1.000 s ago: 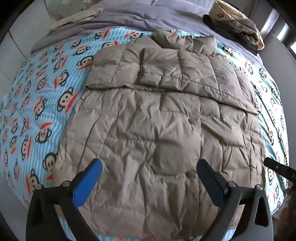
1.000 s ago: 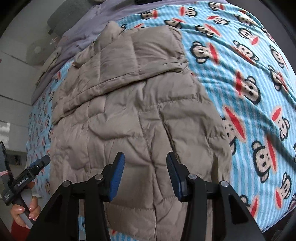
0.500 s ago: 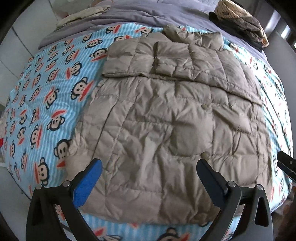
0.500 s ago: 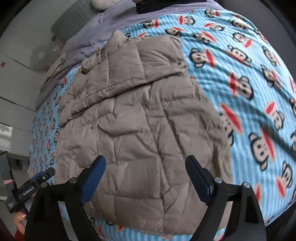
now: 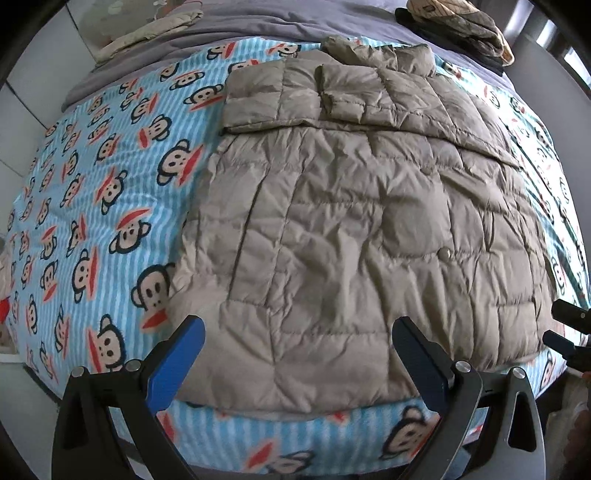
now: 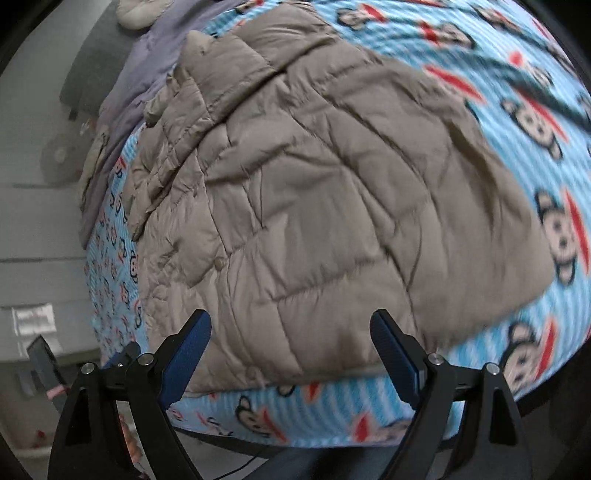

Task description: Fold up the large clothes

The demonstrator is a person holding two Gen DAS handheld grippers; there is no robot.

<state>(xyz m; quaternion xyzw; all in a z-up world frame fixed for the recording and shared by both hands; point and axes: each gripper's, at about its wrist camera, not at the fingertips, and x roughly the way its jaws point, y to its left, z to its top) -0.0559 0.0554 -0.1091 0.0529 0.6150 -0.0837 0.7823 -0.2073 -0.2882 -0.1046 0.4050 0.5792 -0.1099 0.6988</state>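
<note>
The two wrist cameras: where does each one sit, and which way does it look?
Left wrist: on the left gripper, looking steeply down over the near edge of the bed at the tan puffer jacket lying on the monkey-print blanket; its own open jaws show, and the right gripper at the right border.
Right wrist: on the right gripper, looking down at the jacket's right side; its open jaws show, nothing between them.
Shared: jacket, blanket, the grey cover beyond.
</note>
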